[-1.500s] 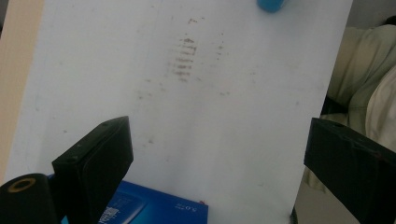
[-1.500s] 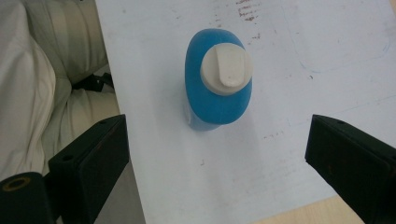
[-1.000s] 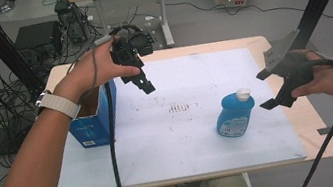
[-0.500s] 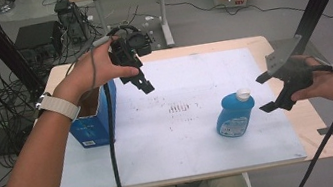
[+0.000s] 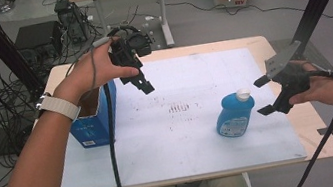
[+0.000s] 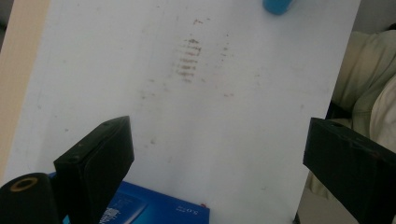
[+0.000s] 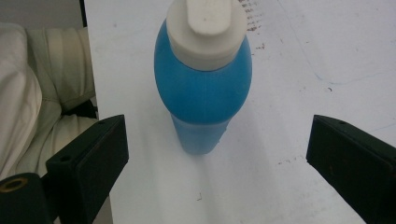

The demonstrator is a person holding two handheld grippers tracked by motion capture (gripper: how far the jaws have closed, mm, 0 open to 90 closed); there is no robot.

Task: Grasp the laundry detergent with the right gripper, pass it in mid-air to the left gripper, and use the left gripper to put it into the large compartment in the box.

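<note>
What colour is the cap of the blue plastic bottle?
White cap on the blue plastic bottle; the right gripper view shows it best.

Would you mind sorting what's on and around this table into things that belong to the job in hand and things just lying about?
In the job:
- blue bottle, standing upright with its white cap on
- right hand-held gripper, open beside the bottle, not touching it

Lying about:
- blue box at the table's left edge
- left hand-held gripper, open and holding nothing
- brown smudges on the white tabletop
</note>
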